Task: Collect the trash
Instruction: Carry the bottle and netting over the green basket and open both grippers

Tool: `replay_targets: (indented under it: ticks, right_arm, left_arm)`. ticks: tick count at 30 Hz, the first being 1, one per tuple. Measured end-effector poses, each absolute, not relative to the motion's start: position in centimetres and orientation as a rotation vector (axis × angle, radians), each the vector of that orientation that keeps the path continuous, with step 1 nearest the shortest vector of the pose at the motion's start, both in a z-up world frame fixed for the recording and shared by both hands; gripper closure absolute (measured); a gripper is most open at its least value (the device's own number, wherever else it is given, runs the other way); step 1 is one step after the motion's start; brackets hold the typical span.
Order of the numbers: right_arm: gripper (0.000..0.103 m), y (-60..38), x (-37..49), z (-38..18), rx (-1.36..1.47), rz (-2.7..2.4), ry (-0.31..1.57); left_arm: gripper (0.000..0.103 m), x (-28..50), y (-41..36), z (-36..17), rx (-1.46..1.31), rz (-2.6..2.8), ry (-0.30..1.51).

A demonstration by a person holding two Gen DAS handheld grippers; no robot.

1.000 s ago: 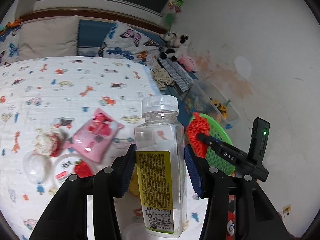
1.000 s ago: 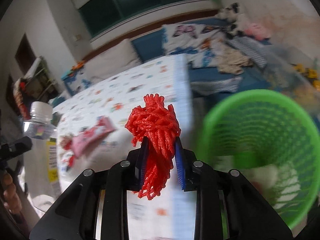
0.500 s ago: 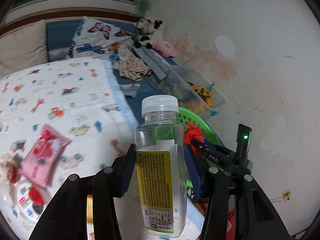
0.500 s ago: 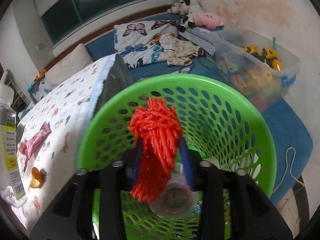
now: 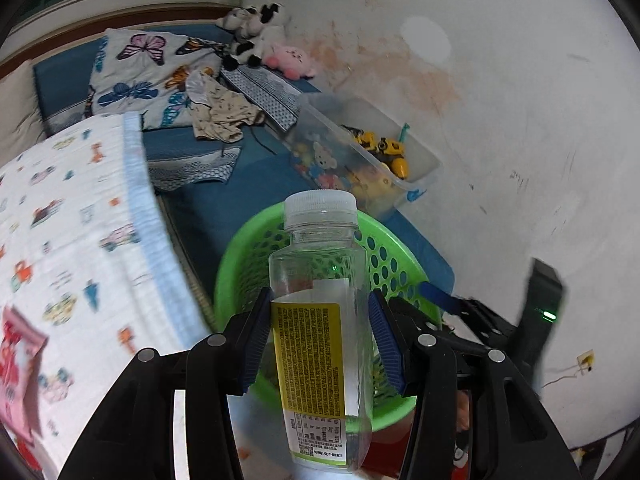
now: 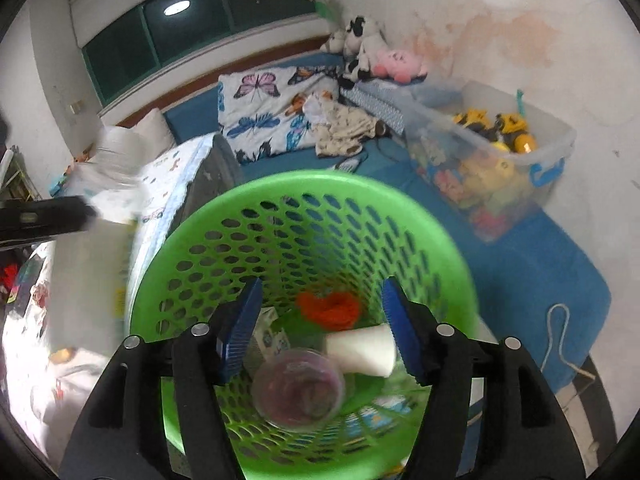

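Note:
My left gripper (image 5: 320,336) is shut on a clear plastic bottle (image 5: 320,320) with a white cap and yellow label, held upright just before the green perforated basket (image 5: 240,256). My right gripper (image 6: 320,332) is open and empty above the same basket (image 6: 192,232). Inside the basket lie a red mesh bundle (image 6: 330,310), a white roll (image 6: 360,350), a clear cup (image 6: 298,390) and a small carton (image 6: 272,336). The right gripper also shows in the left wrist view (image 5: 452,304), at the basket's right rim.
A bed with a patterned white blanket (image 5: 68,240) lies left of the basket, with a pink wrapper (image 5: 16,364) on it. A clear toy bin (image 5: 360,160) stands behind the basket by the wall. Pillows and plush toys (image 5: 260,40) lie further back.
My right gripper opened and the red mesh bundle dropped into the basket. My left gripper carried the bottle rightward from over the bed toward the basket.

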State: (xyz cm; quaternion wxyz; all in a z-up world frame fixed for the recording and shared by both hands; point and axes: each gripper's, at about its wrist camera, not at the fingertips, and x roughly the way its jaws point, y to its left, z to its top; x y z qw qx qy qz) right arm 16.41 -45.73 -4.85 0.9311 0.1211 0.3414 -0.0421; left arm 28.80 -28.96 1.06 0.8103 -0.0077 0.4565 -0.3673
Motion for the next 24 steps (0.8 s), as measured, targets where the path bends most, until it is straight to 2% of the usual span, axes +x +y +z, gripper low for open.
replay_targets:
  ticks: [11,24]
  right_arm:
    - [0.036,-47.5,12.4,-4.6,0.277,-0.111,0.64]
    - [0.036,-47.2,11.6,-6.1,0.298,-0.094,0.661]
  left_arm:
    - [0.055,31.0,-35.7,-2.8,0.146,-0.721,0.967]
    - [0.055,32.8,-37.2,-6.7,0.242,-0.641,1.015]
